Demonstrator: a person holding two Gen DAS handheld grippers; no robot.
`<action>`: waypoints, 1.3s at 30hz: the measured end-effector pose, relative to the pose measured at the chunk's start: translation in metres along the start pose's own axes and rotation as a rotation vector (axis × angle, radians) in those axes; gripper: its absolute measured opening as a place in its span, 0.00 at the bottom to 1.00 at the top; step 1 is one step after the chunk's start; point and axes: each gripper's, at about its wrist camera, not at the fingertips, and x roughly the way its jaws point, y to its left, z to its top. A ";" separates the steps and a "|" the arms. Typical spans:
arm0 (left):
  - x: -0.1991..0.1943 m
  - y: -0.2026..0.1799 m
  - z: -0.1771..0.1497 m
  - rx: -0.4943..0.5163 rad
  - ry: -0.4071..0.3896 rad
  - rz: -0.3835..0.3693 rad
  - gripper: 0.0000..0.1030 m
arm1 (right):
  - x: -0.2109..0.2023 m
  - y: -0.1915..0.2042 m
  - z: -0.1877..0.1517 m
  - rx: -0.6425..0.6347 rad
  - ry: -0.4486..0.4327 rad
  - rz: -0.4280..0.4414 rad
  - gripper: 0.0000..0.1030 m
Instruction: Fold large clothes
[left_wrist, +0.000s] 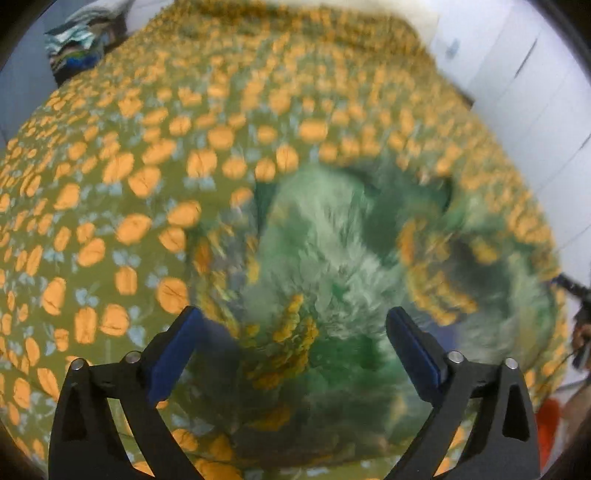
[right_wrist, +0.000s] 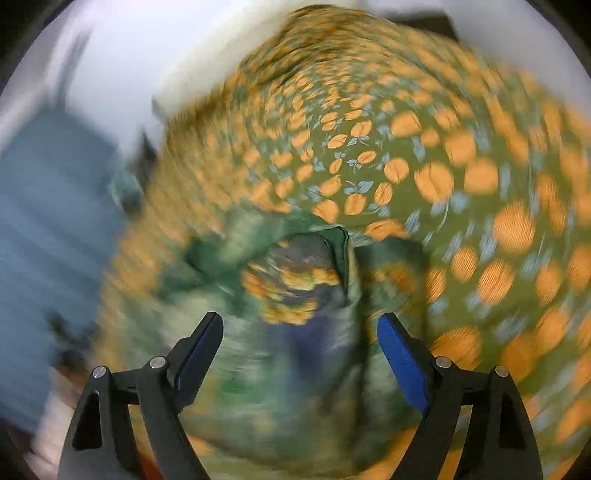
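A crumpled green garment (left_wrist: 325, 258) with yellow-orange flower print lies on a bed covered by an olive sheet with orange fruit print (left_wrist: 129, 166). My left gripper (left_wrist: 295, 321) is open, its blue pads wide apart just above the garment's near part, holding nothing. In the right wrist view the same garment (right_wrist: 288, 288) is bunched in front of my right gripper (right_wrist: 299, 325), which is open and empty. Both views are blurred by motion.
A pile of clothes (left_wrist: 81, 40) sits at the bed's far left corner. White cupboard doors (left_wrist: 535, 92) stand to the right of the bed. A blue-grey surface (right_wrist: 48, 221) lies left of the bed in the right wrist view.
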 end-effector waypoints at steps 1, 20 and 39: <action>0.008 -0.007 -0.001 0.017 0.012 0.013 0.82 | 0.011 0.007 -0.002 -0.046 0.006 -0.025 0.82; -0.044 -0.021 0.044 -0.016 -0.418 0.122 0.08 | -0.040 0.089 0.053 -0.298 -0.426 -0.299 0.16; 0.076 0.017 0.006 -0.053 -0.324 0.119 0.25 | 0.114 -0.001 0.017 -0.173 -0.214 -0.248 0.19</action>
